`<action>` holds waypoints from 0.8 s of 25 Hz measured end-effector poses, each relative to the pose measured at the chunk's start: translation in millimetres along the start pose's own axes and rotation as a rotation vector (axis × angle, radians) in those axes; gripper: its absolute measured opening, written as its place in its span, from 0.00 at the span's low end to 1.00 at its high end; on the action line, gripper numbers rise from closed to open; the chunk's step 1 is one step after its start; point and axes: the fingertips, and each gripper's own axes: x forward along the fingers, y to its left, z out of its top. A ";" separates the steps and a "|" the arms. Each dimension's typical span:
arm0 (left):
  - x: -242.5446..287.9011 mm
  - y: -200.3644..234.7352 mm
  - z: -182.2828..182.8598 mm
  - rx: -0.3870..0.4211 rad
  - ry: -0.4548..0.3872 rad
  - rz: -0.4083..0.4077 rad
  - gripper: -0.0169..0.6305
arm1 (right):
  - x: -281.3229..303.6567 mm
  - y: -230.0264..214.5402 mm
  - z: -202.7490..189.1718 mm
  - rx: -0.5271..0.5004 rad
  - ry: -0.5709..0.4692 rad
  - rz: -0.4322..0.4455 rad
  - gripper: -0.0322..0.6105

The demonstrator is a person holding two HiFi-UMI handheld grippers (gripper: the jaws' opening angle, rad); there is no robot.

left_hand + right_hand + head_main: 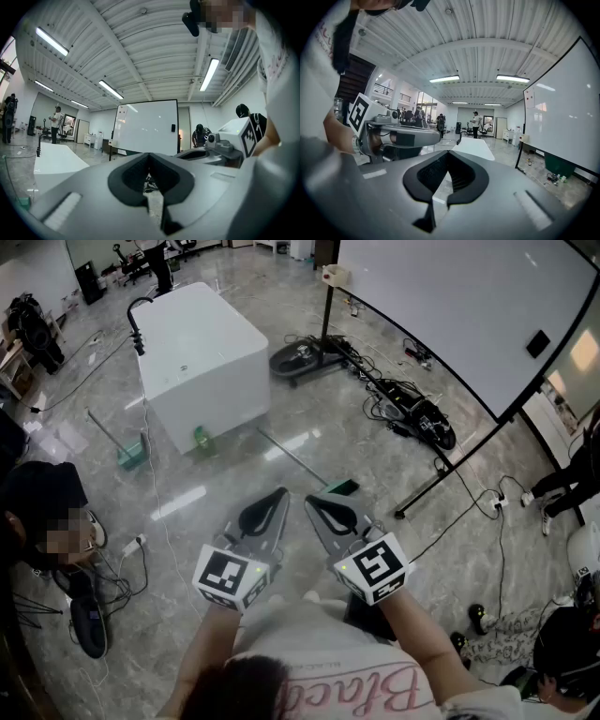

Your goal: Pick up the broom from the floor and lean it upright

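- Head view: mounted on the person [319,667], faces steeply down onto the left gripper [280,493], right gripper [310,499] and floor [375,465].
- Each gripper view: sits close behind its own jaws, facing roughly level across the room.
- All three views share the whiteboard [450,306] and white block [202,343].

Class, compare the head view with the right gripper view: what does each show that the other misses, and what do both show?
Only the head view shows the broom, lying flat on the floor just ahead of the jaws. Only the right gripper view shows the ceiling lights. Both show the whiteboard, the white counter, the left hand-held gripper and the right hand-held gripper, both of them shut and empty.
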 end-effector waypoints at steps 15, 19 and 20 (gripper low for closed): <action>6.4 -15.0 -7.4 -0.005 0.028 0.014 0.03 | -14.4 -0.4 -3.6 0.000 -0.002 0.043 0.05; 11.4 -20.8 -8.8 -0.002 0.038 0.024 0.03 | -20.6 -5.3 -7.5 0.008 -0.003 0.051 0.05; 12.3 -22.2 -9.5 0.000 0.041 0.028 0.03 | -22.3 -6.4 -8.3 0.012 -0.003 0.052 0.05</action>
